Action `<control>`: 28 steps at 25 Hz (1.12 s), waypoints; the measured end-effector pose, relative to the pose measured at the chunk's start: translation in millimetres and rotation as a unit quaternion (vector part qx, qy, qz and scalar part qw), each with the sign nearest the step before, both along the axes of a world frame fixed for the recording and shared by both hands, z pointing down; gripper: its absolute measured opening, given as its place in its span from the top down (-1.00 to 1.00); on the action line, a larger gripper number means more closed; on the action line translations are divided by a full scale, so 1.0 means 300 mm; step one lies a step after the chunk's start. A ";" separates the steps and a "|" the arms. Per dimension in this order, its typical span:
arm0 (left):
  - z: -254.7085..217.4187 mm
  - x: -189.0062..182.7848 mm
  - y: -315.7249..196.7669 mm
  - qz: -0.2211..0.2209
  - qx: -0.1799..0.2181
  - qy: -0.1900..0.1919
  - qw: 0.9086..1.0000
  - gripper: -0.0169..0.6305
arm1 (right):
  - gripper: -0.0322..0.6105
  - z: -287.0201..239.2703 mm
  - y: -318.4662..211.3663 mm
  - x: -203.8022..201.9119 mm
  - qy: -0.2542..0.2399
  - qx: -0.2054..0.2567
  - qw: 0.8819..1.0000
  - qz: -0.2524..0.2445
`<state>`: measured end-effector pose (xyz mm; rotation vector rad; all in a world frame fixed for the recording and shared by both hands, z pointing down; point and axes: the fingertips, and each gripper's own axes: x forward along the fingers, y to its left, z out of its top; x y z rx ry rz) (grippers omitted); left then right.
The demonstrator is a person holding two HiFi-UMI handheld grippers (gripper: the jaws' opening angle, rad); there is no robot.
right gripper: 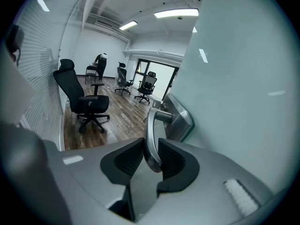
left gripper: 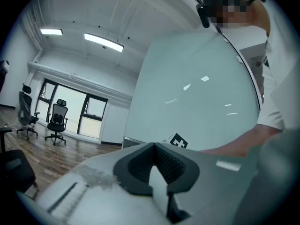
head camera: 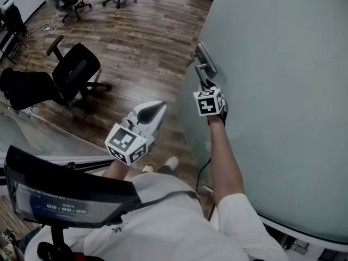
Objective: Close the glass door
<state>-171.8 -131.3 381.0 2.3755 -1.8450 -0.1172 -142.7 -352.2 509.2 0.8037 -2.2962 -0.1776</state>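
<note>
Glass door (head camera: 283, 91): we have the big frosted panel rising on our right. Its free edge stands over the wood floor, so we judge it not yet home in its frame.

Wood floor (head camera: 141, 42): it spreads away from the door's free edge, and we see nothing lying on it along that edge.

Office chair (head camera: 73, 75): it is parked well apart from the door, out across the floor and no bother to us.

Left gripper (head camera: 157, 109): it floats off the door's edge, pointing level. Its jaws sit pinched together on nothing, and we'd hold it away from the glass.

Right gripper (right gripper: 152, 161): it is up against the door at the handle, tipped a little downward, with its pads clamped on the lever.

Door handle (right gripper: 151, 125): this metal lever on its plate sits near the door's free edge, and its lower end is caught between our right pads. To do the step well, we'd move the door by the lever alone. We'd go along the door's own arc and slow down before the frame. We wouldn't twist, since the smooth lever looks liable to slip from the pads.
</note>
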 end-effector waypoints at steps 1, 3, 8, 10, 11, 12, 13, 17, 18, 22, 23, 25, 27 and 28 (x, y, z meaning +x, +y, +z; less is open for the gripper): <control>-0.002 -0.012 0.041 -0.002 0.002 0.002 1.000 0.95 | 0.59 -0.006 0.034 -0.013 0.001 0.001 1.000 -0.005; -0.004 -0.032 0.109 -0.008 0.005 0.005 1.000 0.95 | 0.59 -0.015 0.091 -0.035 0.003 0.002 1.000 -0.013; -0.025 -0.052 0.282 -0.015 0.013 0.011 1.000 0.95 | 0.58 -0.044 0.252 -0.065 0.008 0.012 0.999 -0.033; -0.029 -0.056 0.340 -0.018 0.015 0.012 1.000 0.95 | 0.58 -0.049 0.307 -0.072 0.006 0.013 0.999 -0.042; -0.026 -0.058 0.354 -0.020 0.014 0.012 1.000 0.95 | 0.58 -0.047 0.323 -0.077 0.005 0.012 0.999 -0.047; -0.021 -0.061 0.363 -0.021 0.013 0.012 1.000 0.95 | 0.58 -0.043 0.332 -0.083 0.004 0.012 0.999 -0.051; -0.016 -0.064 0.367 -0.023 0.011 0.012 1.000 0.95 | 0.58 -0.039 0.339 -0.089 0.002 0.011 0.998 -0.056; 0.003 -0.079 0.380 -0.029 0.005 0.012 0.999 0.95 | 0.58 -0.014 0.367 -0.123 -0.003 0.009 0.997 -0.078; 0.008 -0.085 0.382 -0.032 0.004 0.011 0.999 0.95 | 0.58 -0.008 0.375 -0.136 -0.006 0.010 0.996 -0.084; 0.014 -0.118 0.382 -0.045 0.006 0.007 0.999 0.95 | 0.58 0.025 0.408 -0.188 -0.006 0.001 0.995 -0.100; 0.009 -0.120 0.387 -0.050 0.008 0.006 0.999 0.95 | 0.58 0.030 0.419 -0.197 -0.006 0.000 0.995 -0.104; -0.013 -0.108 0.412 -0.060 0.012 0.004 0.998 0.95 | 0.58 0.022 0.456 -0.196 -0.005 -0.001 0.994 -0.111; -0.038 -0.080 0.453 -0.074 0.015 0.005 0.997 0.95 | 0.58 0.002 0.506 -0.182 -0.003 -0.001 0.993 -0.116; -0.048 -0.064 0.475 -0.081 0.016 0.006 0.997 0.95 | 0.58 -0.005 0.531 -0.178 -0.003 -0.001 0.993 -0.120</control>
